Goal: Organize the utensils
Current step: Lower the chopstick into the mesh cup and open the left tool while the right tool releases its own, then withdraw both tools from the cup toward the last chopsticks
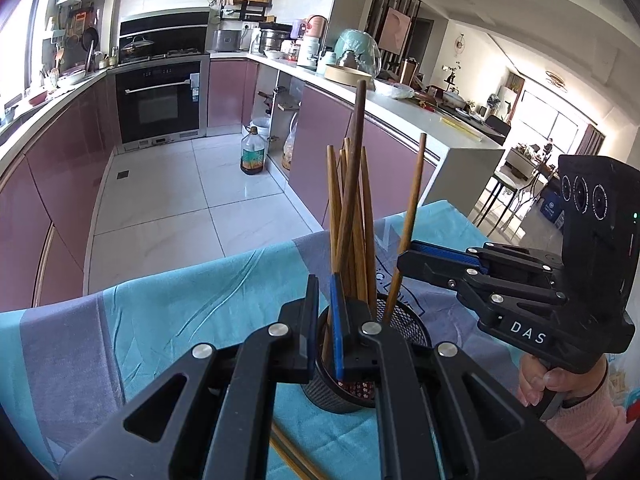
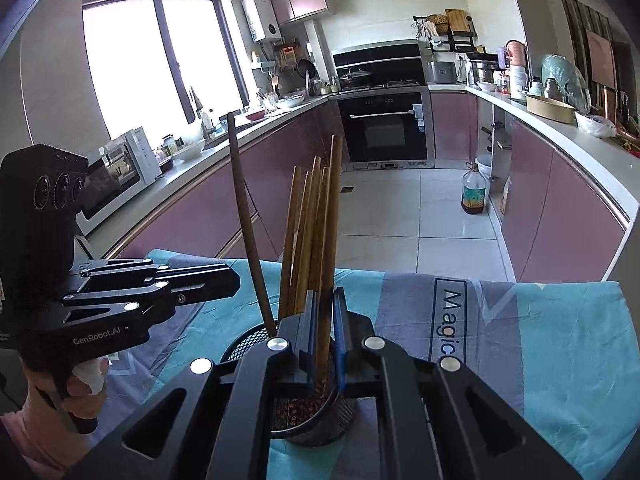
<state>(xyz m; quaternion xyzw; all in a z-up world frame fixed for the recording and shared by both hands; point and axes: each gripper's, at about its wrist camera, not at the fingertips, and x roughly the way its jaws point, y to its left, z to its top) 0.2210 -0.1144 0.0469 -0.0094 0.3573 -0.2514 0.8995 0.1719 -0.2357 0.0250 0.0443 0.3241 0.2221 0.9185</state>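
A black mesh holder [image 1: 404,320] stands on the teal cloth and holds several wooden chopsticks [image 1: 352,216] upright, with one darker stick among them. My left gripper [image 1: 325,320] sits just above the holder's near rim, its jaws a small gap apart with nothing gripped between them. My right gripper [image 1: 404,254] reaches in from the right and is shut on a single chopstick [image 1: 410,208] whose lower end is inside the holder. In the right wrist view my right gripper [image 2: 326,320] pinches that chopstick [image 2: 330,232] over the holder [image 2: 320,412]; the left gripper [image 2: 236,280] is at the left.
The teal and grey cloth [image 2: 540,340] covers the table, and its far edge drops to a tiled kitchen floor. Two more chopsticks [image 1: 288,456] lie on the cloth under my left gripper. Pink cabinets, an oven and an oil bottle [image 1: 253,152] stand beyond.
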